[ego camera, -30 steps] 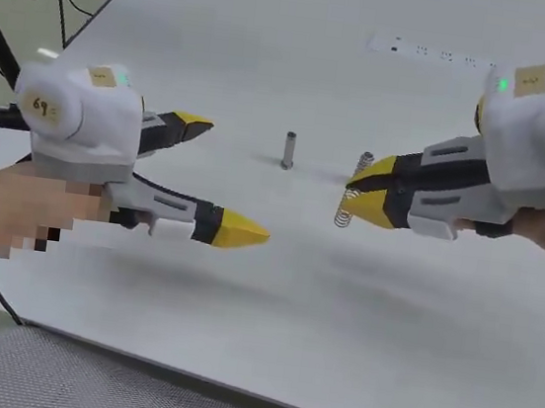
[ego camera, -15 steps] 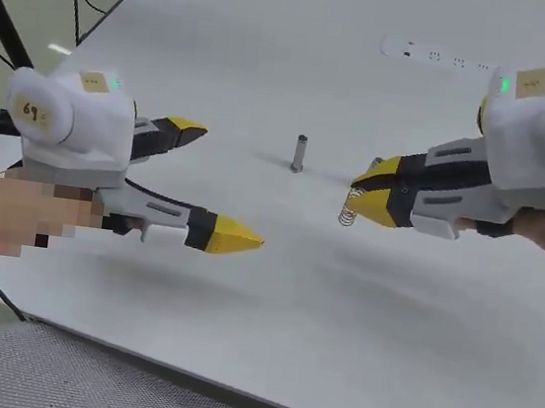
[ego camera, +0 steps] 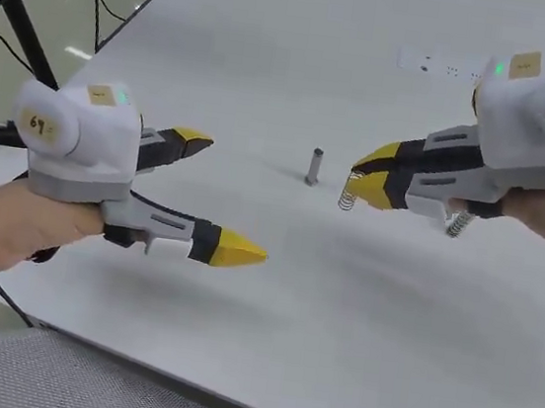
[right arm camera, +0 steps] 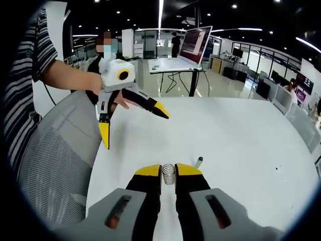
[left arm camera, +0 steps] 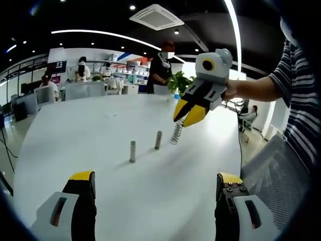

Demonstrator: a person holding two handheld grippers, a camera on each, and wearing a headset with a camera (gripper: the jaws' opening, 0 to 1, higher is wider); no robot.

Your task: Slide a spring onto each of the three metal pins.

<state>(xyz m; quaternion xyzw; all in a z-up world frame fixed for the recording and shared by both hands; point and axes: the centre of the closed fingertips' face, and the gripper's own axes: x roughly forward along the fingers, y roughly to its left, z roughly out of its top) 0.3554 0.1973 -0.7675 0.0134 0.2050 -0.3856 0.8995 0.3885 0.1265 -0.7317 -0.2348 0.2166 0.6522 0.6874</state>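
– While the right gripper (ego camera: 363, 180) is pinching a spring (ego camera: 348, 193) between nearly closed tips, where is the bare pin (ego camera: 314, 166) standing?
– Just ahead of those tips, apart. The spring is hanging tilted, so uprighting and centring it over the pin is likely mattering most. The left gripper (ego camera: 222, 195) is hovering wide open, empty.
– Surroundings?
– A white tabletop (ego camera: 270, 303) is lying beneath both grippers; a sprung pin (left arm camera: 158, 140) is standing beside the right one; a laptop (right arm camera: 193, 45) is glowing in the office beyond the left.
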